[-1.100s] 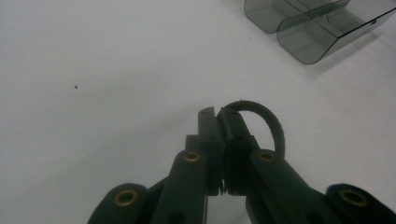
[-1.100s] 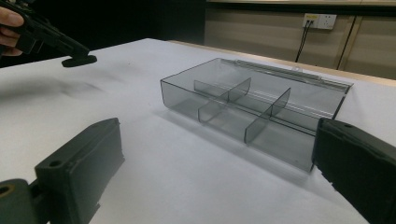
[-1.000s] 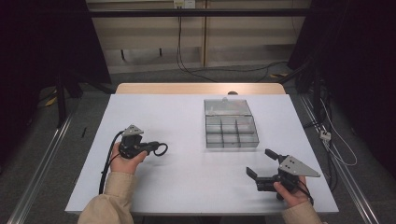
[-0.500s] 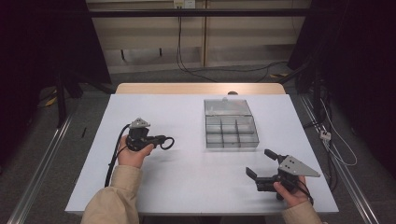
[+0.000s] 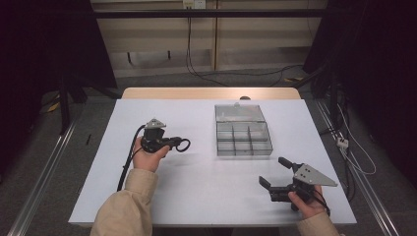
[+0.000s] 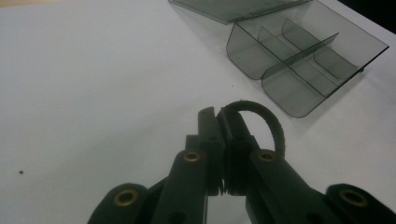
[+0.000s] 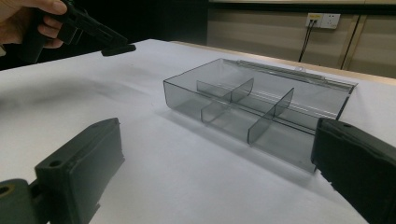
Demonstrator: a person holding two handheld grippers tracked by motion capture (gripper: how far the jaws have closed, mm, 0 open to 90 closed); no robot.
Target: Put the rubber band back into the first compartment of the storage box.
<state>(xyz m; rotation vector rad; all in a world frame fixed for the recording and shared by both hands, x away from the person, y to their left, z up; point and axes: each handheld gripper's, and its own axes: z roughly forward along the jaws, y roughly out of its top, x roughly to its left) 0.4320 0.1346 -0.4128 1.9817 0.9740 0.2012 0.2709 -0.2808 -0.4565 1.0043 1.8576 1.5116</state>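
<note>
A small black loop (image 6: 266, 122), a rubber band or thin ring by the look of it, though it is too dark and small to be sure, is pinched between the jaws of the left gripper (image 5: 173, 143). In the left gripper view the two jaws meet tip to tip with the loop arching out to one side of them, hanging just above the white table (image 5: 196, 196). From above, the loop (image 5: 183, 145) sticks out toward the box, near it but not touching.

The box is a clear grey compartment box (image 5: 243, 139), standing open on the far right part of the table, its lid (image 5: 239, 112) laid flat behind it. Dividers split it into several cells, and those cells look bare from the right gripper view (image 7: 243, 109).

The left hand (image 5: 147, 157) holds its gripper at the middle left of the table, a beige sleeve (image 5: 125, 206) running back to the near edge and a black cable (image 5: 129, 160) trailing beside the wrist.

The right gripper (image 5: 276, 178) sits near the front right corner, held by the right hand (image 5: 307, 204), well apart from the box. Its jaws stand wide apart with nothing between them, the grey three-cornered plate (image 5: 314, 174) on top.
</note>
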